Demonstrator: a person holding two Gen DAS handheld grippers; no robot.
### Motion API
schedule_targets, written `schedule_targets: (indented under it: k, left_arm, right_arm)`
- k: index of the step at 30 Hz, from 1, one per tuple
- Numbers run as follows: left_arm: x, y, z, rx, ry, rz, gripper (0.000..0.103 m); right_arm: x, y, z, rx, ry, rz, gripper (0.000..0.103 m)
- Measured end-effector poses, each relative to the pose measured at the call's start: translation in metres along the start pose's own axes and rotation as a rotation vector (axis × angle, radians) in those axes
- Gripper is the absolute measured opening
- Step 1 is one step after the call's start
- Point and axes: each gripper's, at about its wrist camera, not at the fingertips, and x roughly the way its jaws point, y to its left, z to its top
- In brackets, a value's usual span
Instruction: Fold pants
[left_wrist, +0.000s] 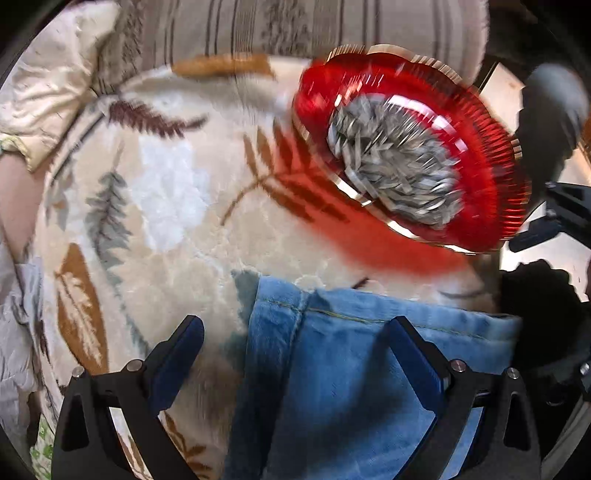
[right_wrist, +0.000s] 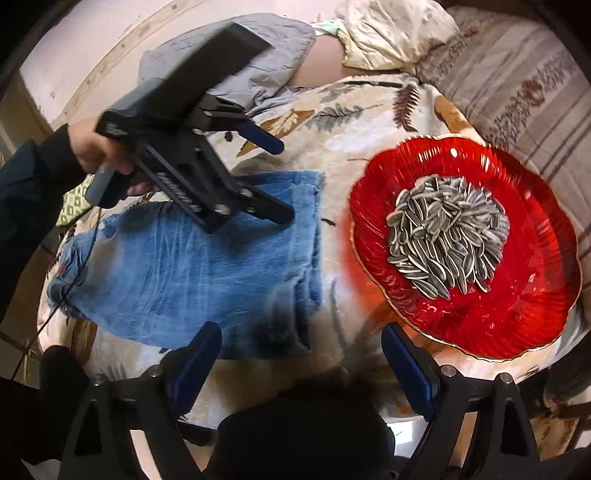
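The blue denim pants (right_wrist: 207, 277) lie folded into a compact stack on the leaf-patterned blanket (right_wrist: 354, 110). They also fill the lower middle of the left wrist view (left_wrist: 351, 369). My left gripper (left_wrist: 295, 332) is open and empty, just above the pants' far edge; it also shows in the right wrist view (right_wrist: 284, 181), held by a hand over the pants. My right gripper (right_wrist: 301, 339) is open and empty, near the pants' near right corner, above the blanket.
A red glass plate (right_wrist: 498, 325) with a pile of sunflower seeds (right_wrist: 447, 251) sits on the blanket right of the pants; it also shows in the left wrist view (left_wrist: 491, 206). A striped cushion (right_wrist: 517, 81) and crumpled cloths (right_wrist: 258, 48) lie behind.
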Motion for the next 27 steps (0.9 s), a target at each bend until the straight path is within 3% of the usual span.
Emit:
schedule_targets:
  k: [1,2,3,4,5,6,10,21,27]
  left_arm:
    - [0.008,0.001,0.001,-0.016,0.035,-0.029,0.100]
    - [0.012,0.002,0.000,-0.027,0.046,-0.077,0.084]
    - [0.014,0.002,0.000,-0.028,0.055,-0.145,0.045]
    - [0.011,0.001,-0.002,-0.034,0.049,-0.189,0.037]
    - [0.006,0.000,-0.004,-0.031,0.032,-0.161,0.021]
    - [0.001,0.002,-0.008,-0.038,0.026,-0.153,0.013]
    - [-0.036,0.000,-0.029,-0.050,-0.057,-0.167,0.008]
    - [-0.130,-0.035,-0.080,0.154,-0.272,-0.146,0.008]
    - [-0.155,-0.025,-0.105,0.157,-0.342,-0.131,0.008]
  right_arm:
    - [0.001,-0.002,0.000,0.004,0.002,0.003,0.090]
    - [0.003,-0.005,0.000,0.007,0.007,0.007,0.090]
    - [0.003,-0.006,0.000,0.007,0.007,0.009,0.090]
    - [0.003,-0.006,0.001,0.006,0.005,0.015,0.090]
    - [0.003,-0.007,0.001,0.006,0.005,0.021,0.090]
    - [0.002,-0.006,0.001,0.004,0.002,0.028,0.090]
    - [-0.002,0.000,0.004,-0.003,-0.019,0.049,0.090]
    - [-0.001,0.022,0.039,-0.089,-0.090,0.071,0.090]
    - [0.028,0.030,0.055,-0.151,-0.004,0.229,0.090]
